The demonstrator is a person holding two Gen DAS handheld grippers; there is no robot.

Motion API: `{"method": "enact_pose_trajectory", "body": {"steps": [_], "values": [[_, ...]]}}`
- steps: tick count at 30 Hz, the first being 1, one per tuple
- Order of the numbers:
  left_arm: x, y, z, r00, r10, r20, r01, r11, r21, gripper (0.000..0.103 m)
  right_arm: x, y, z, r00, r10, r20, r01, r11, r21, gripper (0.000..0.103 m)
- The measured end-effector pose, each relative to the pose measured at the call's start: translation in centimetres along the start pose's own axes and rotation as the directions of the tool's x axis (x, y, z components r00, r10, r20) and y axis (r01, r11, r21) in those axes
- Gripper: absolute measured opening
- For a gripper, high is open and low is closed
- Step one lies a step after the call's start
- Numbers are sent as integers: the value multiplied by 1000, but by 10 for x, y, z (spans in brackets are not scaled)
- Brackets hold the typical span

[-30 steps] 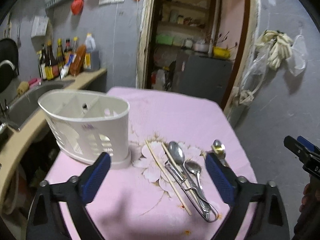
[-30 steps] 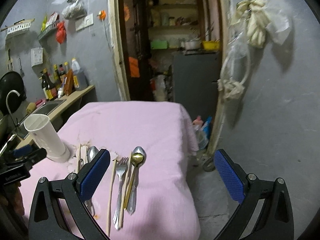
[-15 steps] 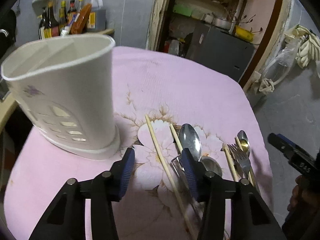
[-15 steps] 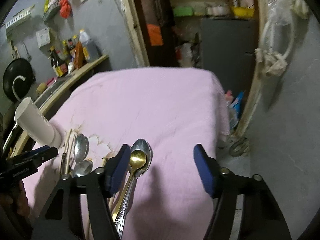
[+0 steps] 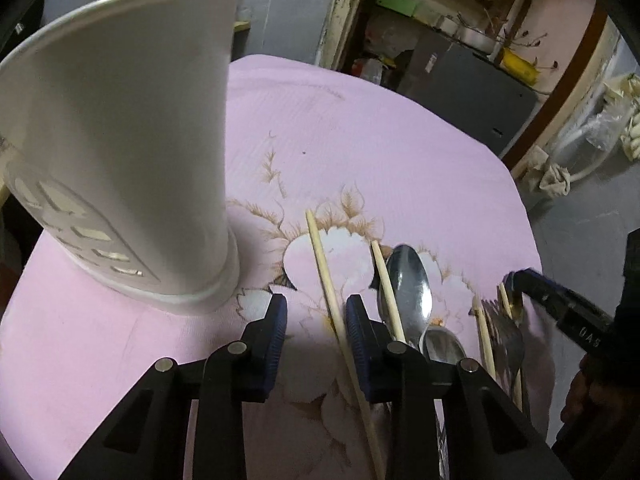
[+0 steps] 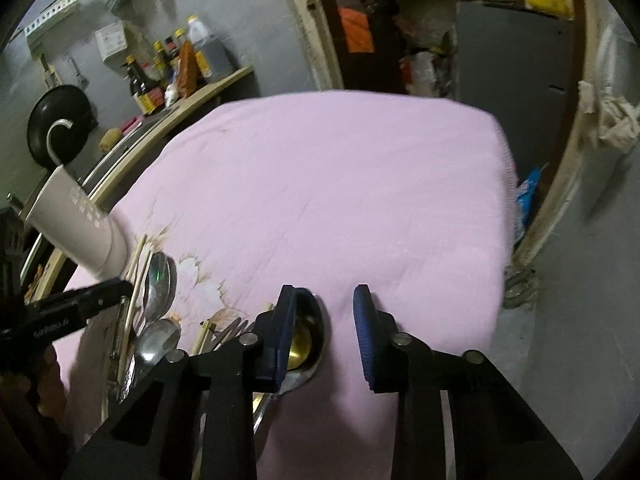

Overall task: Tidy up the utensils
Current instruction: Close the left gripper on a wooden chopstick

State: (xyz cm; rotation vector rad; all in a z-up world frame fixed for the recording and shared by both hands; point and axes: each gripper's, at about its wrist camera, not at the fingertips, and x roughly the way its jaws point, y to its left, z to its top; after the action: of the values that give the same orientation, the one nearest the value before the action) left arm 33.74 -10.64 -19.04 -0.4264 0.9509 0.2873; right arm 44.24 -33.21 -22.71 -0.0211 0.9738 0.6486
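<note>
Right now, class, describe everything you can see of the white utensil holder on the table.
The white utensil holder looks like smooth plastic, tall and flaring toward an open rim, with small rectangular slots low in its wall and a wider foot ring. It stands upright on the pink tablecloth, left of the nearest chopstick and apart from it. Neither gripper touches it. Its inside is out of sight.

Dim indoor light, soft shadows, fisheye-bent edges (right view slightly motion-blurred).

The long pale wooden chopstick runs off the bottom edge between the jaws; the gold metal spoon is half hidden behind the left jaw.
</note>
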Motion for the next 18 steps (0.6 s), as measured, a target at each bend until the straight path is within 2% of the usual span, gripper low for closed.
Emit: {"method": "enact_pose_trajectory", "body": {"steps": [1,3,6,9,10,16,18], "values": [[2,-1,1,1000,-2,-2,2,1000,-3,29,1,1,0,1000,7,0,-7,1000,-3,23],[4,-1,3,1000,-3,0,3,1000,-5,29,1,1,0,1000,24,-8,-24,1000,-6,11],[5,-3,4,1000,-2,0,2,1000,-5,29,-1,2,1,1000,25,1,-25,1000,-5,5],[5,0,4,1000,-17,-15,17,1000,-3,11,-9,-2,1,999,42,22,-42,999,9,3],[6,-2,4,999,-28,-23,28,1000,0,9,-13,-1,2,999,39,26,-39,999,8,2],[-1,3,2,996,-79,-49,78,997,-3,5,-36,1,1,997,23,70,-25,1000,16,1],[-8,2,2,995,-89,-35,89,996,0,5,-46,2,1,996,13,91,-15,1000,23,1]]}}
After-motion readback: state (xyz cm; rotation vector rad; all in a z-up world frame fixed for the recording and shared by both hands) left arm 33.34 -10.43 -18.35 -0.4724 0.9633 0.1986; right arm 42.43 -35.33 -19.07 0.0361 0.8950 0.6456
